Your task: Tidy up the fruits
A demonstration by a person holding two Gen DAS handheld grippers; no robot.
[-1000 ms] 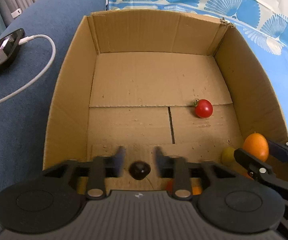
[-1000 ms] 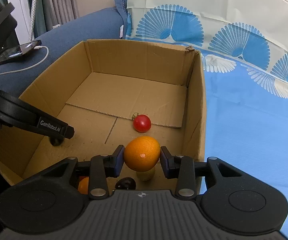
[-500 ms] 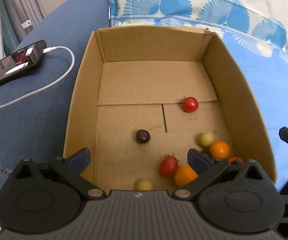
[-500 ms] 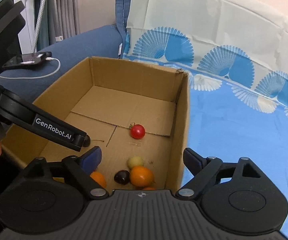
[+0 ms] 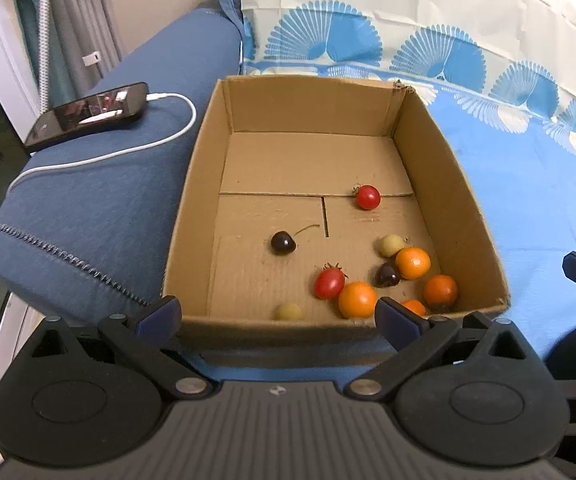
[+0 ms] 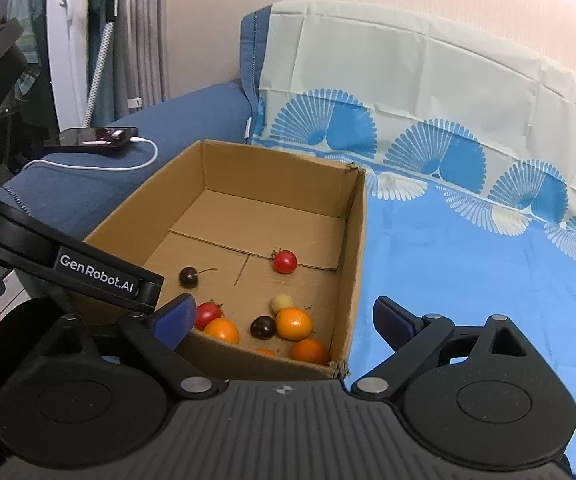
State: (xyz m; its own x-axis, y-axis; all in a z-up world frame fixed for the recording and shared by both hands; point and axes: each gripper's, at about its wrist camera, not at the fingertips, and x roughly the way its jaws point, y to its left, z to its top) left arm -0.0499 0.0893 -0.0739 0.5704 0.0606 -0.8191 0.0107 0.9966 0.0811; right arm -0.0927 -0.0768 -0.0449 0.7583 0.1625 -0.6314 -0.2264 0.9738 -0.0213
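An open cardboard box holds several small fruits: a red tomato near the middle, a dark cherry, another red tomato, oranges, a second dark cherry and pale yellow fruits. My left gripper is open and empty, held above the box's near wall. My right gripper is open and empty, above the box's near right corner.
The box sits on a blue patterned cloth. A phone on a white charging cable lies on the blue sofa arm at the left. The left gripper's arm crosses the right wrist view.
My left gripper let go of the dark cherry and my right gripper let go of the orange; both opened and pulled back up out of the box. The fruits now lie on the box floor.
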